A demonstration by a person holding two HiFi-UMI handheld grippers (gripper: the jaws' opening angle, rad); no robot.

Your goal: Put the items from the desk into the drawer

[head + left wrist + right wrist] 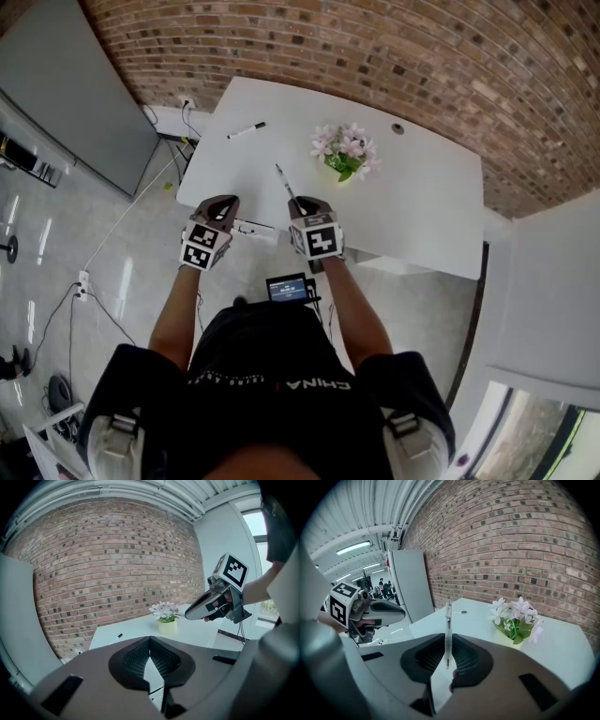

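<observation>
Head view: a white desk (422, 206) stands against a brick wall, with a flower pot (345, 155) near its middle. A marker (246, 130) lies on the desk well to the left of the flower pot, towards the wall. The right tool (302, 202) is held over the near desk edge, below and left of the flower pot, and a clear pen (284, 180) sticks out of its tip, slanting up towards the pot. The left tool (223, 202) is further left of the pot, at the desk's near left corner.

Left gripper view: the left tool (150, 641) has its jaws together at the tip with nothing between them. Beyond it the flower pot (167, 620) stands on the desk (136, 631). The marker (118, 636) lies to the pot's left, and the right tool (187, 616) hangs just right of the pot.

Right gripper view: the right tool (448, 641) is closed on the pen (448, 630), which stands upright between the pads. The flower pot (515, 620) is to the right. The marker (462, 612) lies left of the pot, near the far edge, and the left tool (401, 611) is well to the left of the pot.
</observation>
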